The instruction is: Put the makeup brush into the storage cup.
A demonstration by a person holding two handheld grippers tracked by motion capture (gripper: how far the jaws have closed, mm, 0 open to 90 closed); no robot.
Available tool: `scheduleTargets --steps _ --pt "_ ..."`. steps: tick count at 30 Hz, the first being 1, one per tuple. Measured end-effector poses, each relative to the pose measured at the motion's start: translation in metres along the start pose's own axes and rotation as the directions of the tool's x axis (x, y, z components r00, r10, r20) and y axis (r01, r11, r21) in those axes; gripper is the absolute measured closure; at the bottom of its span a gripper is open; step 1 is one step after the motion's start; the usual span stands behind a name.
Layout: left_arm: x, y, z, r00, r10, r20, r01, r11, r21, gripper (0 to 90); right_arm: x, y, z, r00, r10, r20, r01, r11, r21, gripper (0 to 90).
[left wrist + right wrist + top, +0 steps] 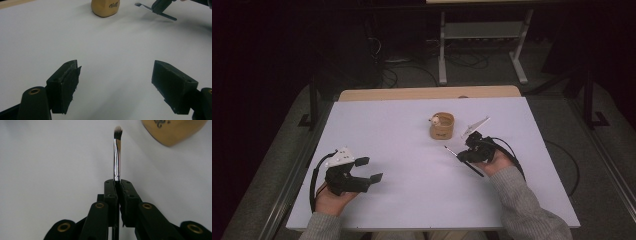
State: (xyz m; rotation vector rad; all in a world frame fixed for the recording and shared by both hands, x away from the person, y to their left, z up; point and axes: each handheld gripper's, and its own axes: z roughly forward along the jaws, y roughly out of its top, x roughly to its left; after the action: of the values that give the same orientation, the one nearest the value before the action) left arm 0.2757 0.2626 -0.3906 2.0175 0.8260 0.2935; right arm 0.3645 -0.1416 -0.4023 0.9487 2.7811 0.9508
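Two black grippers: the left gripper (373, 169) gapes wide, the right gripper (118, 182) pinches one thin silver-necked brush (116, 157). One tan cup (442, 126) sits nearby (something small inside) on the white desk (412, 200); dark room.

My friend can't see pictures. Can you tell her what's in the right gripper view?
The right gripper pinches a thin brush between its two black jaws. The brush points straight up the picture, silver neck and dark, pale-tipped bristles over a white table. The edge of a tan cup peeks in at top right.
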Motion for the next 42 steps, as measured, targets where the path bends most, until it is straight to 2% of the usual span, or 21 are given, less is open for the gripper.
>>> scheduleTargets --steps 7,11,14,15,17,18,20,25,27,28,29,30,35,37,39,40,42 --pt "-0.001 0.004 0.003 0.9998 0.012 0.018 -0.013 0.9997 0.022 21.1 0.004 0.004 -0.017 0.9998 -0.005 -0.017 0.005 0.999 -0.05 83.4" --pt "-0.004 0.01 0.002 0.9993 0.025 0.029 -0.025 0.9995 0.017 21.2 0.009 0.011 -0.029 0.9989 -0.03 -0.035 0.027 0.996 -0.09 83.4" --pt "-0.003 0.014 0.004 0.9985 0.04 0.039 -0.04 0.9991 0.015 22.1 0.016 0.018 -0.037 0.9973 -0.054 -0.051 0.048 0.993 -0.108 83.4" --pt "-0.003 0.016 0.005 0.9985 0.028 0.047 -0.029 0.9995 0.015 21.8 0.019 0.02 -0.04 0.9962 -0.064 -0.06 0.056 0.991 -0.118 83.4" --pt "-0.004 0.019 0.006 0.9976 0.048 0.05 -0.049 0.9986 0.018 22.2 0.025 0.026 -0.047 0.9926 -0.098 -0.072 0.087 0.986 -0.143 83.4" --pt "-0.004 0.021 0.007 0.9976 0.046 0.053 -0.047 0.9987 0.02 22.2 0.025 0.026 -0.047 0.9926 -0.098 -0.072 0.087 0.986 -0.143 83.4" --pt "-0.005 0.025 0.007 0.9967 0.055 0.06 -0.056 0.9984 0.012 23.3 0.03 0.032 -0.051 0.9887 -0.136 -0.063 0.125 0.981 -0.15 83.4" --pt "-0.009 0.041 0.012 0.9938 0.08 0.076 -0.082 0.9964 0.021 23.0 0.037 0.039 -0.055 0.9845 -0.16 -0.072 0.147 0.976 -0.159 83.4" --pt "-0.011 0.051 0.015 0.9898 0.11 0.09 -0.114 0.9929 0.035 23.5 0.041 0.043 -0.057 0.9798 -0.181 -0.085 0.164 0.971 -0.173 83.4" --pt "-0.011 0.051 0.015 0.9898 0.11 0.09 -0.114 0.9929 0.035 23.6 0.041 0.043 -0.057 0.9798 -0.181 -0.085 0.164 0.971 -0.173 83.4" --pt "-0.012 0.055 0.018 0.9889 0.111 0.1 -0.116 0.9919 0.052 23.6 0.041 0.044 -0.058 0.9778 -0.19 -0.087 0.173 0.969 -0.176 83.4" --pt "-0.013 0.056 0.02 0.9884 0.109 0.105 -0.115 0.9922 0.048 23.6 0.043 0.045 -0.058 0.9743 -0.206 -0.093 0.187 0.966 -0.18 83.4" --pt "-0.023 0.07 0.028 0.9809 0.135 0.14 -0.144 0.9882 0.053 25.1 0.05 0.049 -0.06 0.9658 -0.233 -0.114 0.207 0.958 -0.201 83.4" --pt "-0.025 0.073 0.031 0.9787 0.139 0.151 -0.149 0.9875 0.052 25.9 0.052 0.05 -0.059 0.9595 -0.254 -0.122 0.227 0.953 -0.201 83.4" --pt "-0.027 0.076 0.034 0.9768 0.142 0.16 -0.153 0.9867 0.055 26.2 0.053 0.05 -0.058 0.9585 -0.256 -0.126 0.228 0.953 -0.2 83.4" --pt "-0.028 0.078 0.035 0.9751 0.147 0.166 -0.159 0.9856 0.058 28.0 0.054 0.051 -0.057 0.9524 -0.274 -0.134 0.244 0.948 -0.207 83.4" --pt "-0.029 0.081 0.037 0.9715 0.15 0.184 -0.162 0.9851 0.057 28.9 0.056 0.051 -0.056 0.9521 -0.271 -0.142 0.239 0.949 -0.208 83.4"
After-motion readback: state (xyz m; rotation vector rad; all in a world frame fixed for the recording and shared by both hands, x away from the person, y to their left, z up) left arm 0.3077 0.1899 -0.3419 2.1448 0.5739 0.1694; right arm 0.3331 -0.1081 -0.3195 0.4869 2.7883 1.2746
